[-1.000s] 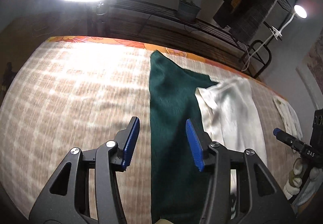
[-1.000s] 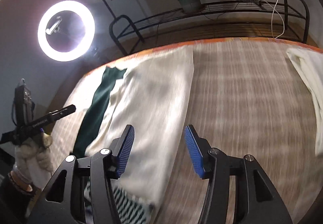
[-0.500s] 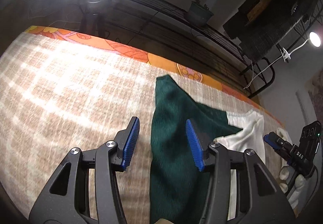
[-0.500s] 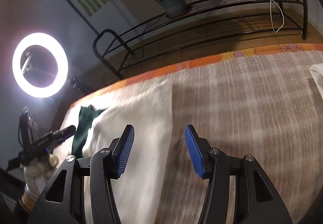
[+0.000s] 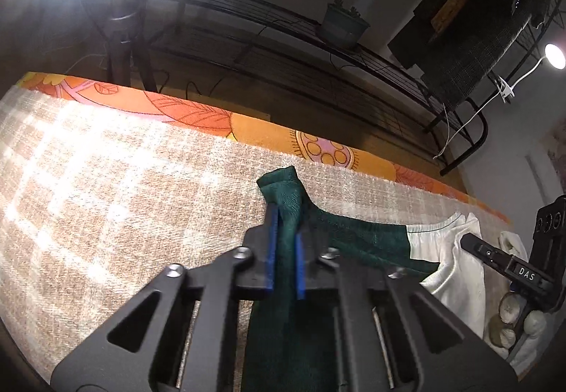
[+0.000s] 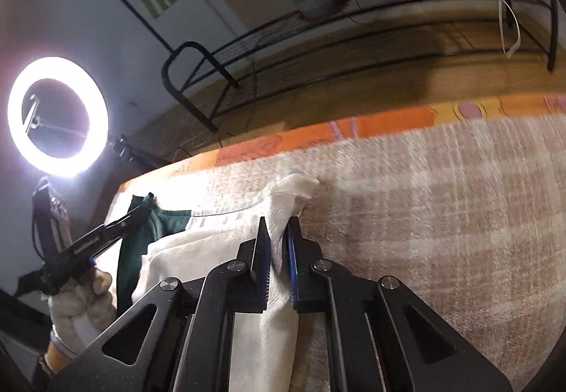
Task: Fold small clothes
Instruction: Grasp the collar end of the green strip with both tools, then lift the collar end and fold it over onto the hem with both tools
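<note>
A small garment lies on the checked beige bedcover (image 5: 106, 201), dark green (image 5: 350, 236) on its left part and white (image 5: 456, 271) on its right. My left gripper (image 5: 284, 243) is shut on the green far corner (image 5: 279, 181), which bunches up between the blue pads. My right gripper (image 6: 277, 250) is shut on the white far corner (image 6: 297, 185). In the right wrist view the left gripper (image 6: 141, 211) shows at the green part (image 6: 131, 261). In the left wrist view the right gripper's body (image 5: 509, 268) shows at the right edge.
An orange patterned sheet edge (image 5: 198, 116) runs along the far side of the bed. Beyond it stand a black metal rack (image 5: 318, 49) with a potted plant (image 5: 341, 24), and a ring light (image 6: 58, 116) on a stand.
Both grippers moved forward to the garment's far edge and closed: the left on the green corner, the right on the white corner. Both were open before.
</note>
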`<state>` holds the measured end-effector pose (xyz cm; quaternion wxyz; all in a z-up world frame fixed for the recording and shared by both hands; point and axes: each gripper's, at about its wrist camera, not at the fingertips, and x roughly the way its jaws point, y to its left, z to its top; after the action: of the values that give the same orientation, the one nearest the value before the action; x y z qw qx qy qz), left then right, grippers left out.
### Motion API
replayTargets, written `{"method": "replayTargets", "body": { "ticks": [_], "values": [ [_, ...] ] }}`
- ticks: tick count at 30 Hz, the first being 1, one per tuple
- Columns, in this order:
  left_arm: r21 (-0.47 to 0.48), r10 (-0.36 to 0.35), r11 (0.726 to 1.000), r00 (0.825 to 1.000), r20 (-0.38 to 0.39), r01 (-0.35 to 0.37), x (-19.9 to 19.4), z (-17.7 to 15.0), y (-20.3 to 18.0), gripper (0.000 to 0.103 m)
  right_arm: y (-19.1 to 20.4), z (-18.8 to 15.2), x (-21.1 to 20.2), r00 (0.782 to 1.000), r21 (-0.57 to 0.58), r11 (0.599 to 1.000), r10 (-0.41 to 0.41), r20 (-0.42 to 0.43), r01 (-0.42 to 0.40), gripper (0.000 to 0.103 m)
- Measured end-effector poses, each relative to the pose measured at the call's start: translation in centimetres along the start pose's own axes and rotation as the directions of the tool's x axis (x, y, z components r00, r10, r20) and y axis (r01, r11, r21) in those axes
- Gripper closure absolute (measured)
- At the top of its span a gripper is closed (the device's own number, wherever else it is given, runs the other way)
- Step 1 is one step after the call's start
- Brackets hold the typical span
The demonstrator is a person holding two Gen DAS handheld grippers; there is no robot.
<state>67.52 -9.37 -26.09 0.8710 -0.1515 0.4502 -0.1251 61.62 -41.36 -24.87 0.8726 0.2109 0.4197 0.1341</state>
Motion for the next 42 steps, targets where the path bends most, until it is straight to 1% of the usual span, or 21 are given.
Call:
{"method": "replayTargets", "body": {
  "ticks": [1,4,6,10,17,21,24,31,34,38,42],
  "values": [
    [-0.003,-0.008,1.000,1.000,-0.003,0.008,0.1,0.0,0.0,0.102,0.1,-0.1,0.0,1.000,-0.007,1.000,-0.002,0.001,0.002,0.100],
    [-0.003,-0.023,1.000,1.000,0.006,0.023,-0.6,0.1,-0.4,0.102,0.2,-0.3,-0.5,1.000,-0.010,1.000,-0.005,0.024,0.005,0.101],
    [0.002,-0.044,0.999,0.999,0.017,0.044,-1.9,-0.1,-0.5,0.103,0.2,-0.4,-1.0,0.999,-0.004,1.000,-0.008,0.050,0.008,0.101],
    [0.045,-0.075,0.996,0.996,0.043,0.073,-4.7,-0.2,-1.5,0.103,0.7,-0.7,-2.6,0.996,-0.003,1.000,-0.001,0.088,0.001,0.102],
    [0.067,-0.131,0.990,0.988,0.077,0.126,-9.8,-0.9,-2.7,0.103,5.0,-0.8,-6.8,0.992,-0.101,0.995,0.028,0.124,-0.015,0.102],
    [0.106,-0.148,0.985,0.985,0.090,0.138,-13.5,-2.2,-3.3,0.103,7.1,-1.6,-9.3,0.991,-0.134,0.991,0.026,0.132,-0.008,0.102],
    [0.113,-0.154,0.983,0.984,0.094,0.143,-15.8,-3.3,-3.5,0.103,8.7,-2.5,-11.3,0.990,-0.165,0.986,0.028,0.137,-0.005,0.102],
    [0.153,-0.161,0.977,0.983,0.094,0.146,-21.1,-7.4,-4.4,0.103,11.2,-6.5,-15.9,0.992,-0.223,0.975,0.021,0.126,0.007,0.102],
    [0.171,-0.157,0.975,0.984,0.081,0.141,-23.2,-10.0,-4.3,0.103,11.9,-9.1,-17.4,0.993,-0.243,0.970,0.017,0.114,0.011,0.102],
    [0.198,-0.144,0.971,0.988,0.056,0.130,-24.9,-13.4,-4.2,0.103,13.0,-12.9,-18.8,0.996,-0.273,0.962,0.003,0.092,0.023,0.102],
    [0.258,-0.109,0.961,0.993,0.034,0.097,-26.3,-17.1,-4.3,0.103,13.6,-16.8,-19.7,0.997,-0.273,0.961,-0.015,0.076,0.036,0.102]
  ]
}}
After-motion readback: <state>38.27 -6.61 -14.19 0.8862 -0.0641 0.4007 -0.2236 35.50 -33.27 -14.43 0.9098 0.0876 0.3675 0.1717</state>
